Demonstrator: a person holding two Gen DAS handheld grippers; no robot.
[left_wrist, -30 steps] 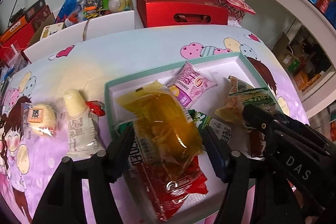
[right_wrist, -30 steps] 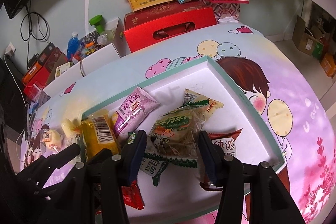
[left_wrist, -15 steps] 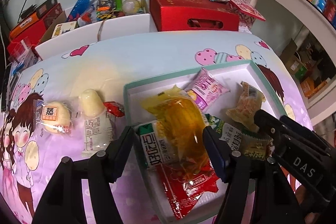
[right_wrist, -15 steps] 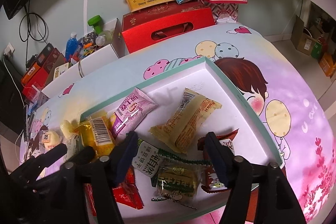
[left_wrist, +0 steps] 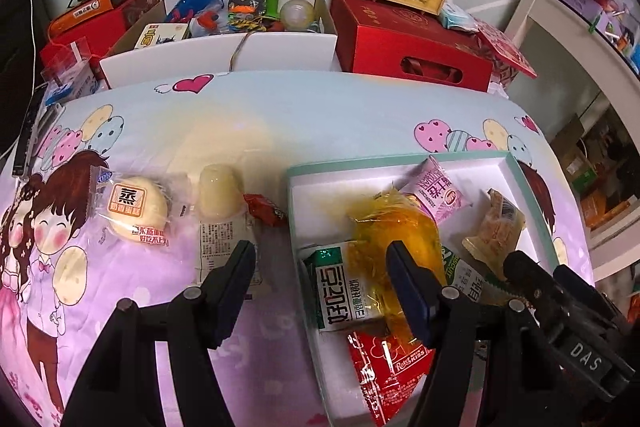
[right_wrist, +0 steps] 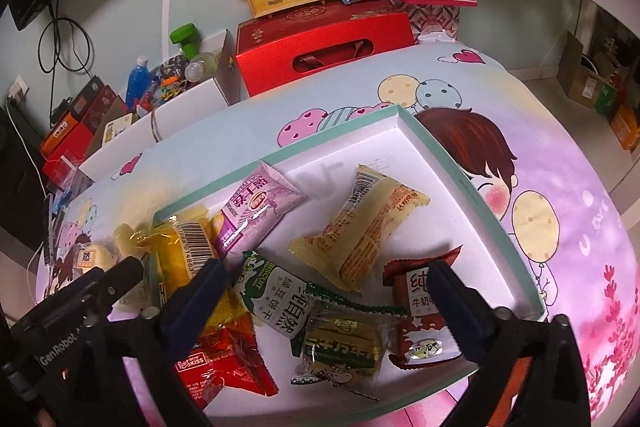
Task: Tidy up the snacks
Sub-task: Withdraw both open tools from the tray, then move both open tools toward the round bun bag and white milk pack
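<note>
Right gripper (right_wrist: 328, 301) jaws opening wide, nothing between pads, poised over green snack pack (right_wrist: 342, 345) lying in tray (right_wrist: 456, 167) beside biscuit pack (right_wrist: 276, 301). Left gripper (left_wrist: 320, 283) jaws apart, empty, straddling tray edge (left_wrist: 298, 211). Steamed cake (left_wrist: 134, 209) and jelly cup (left_wrist: 220, 193) outside tray on bench (left_wrist: 280, 115).

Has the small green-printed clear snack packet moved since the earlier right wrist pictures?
Yes. The green-printed clear packet went from between the right hand-held gripper's fingers down to the white tray's near edge.
</note>
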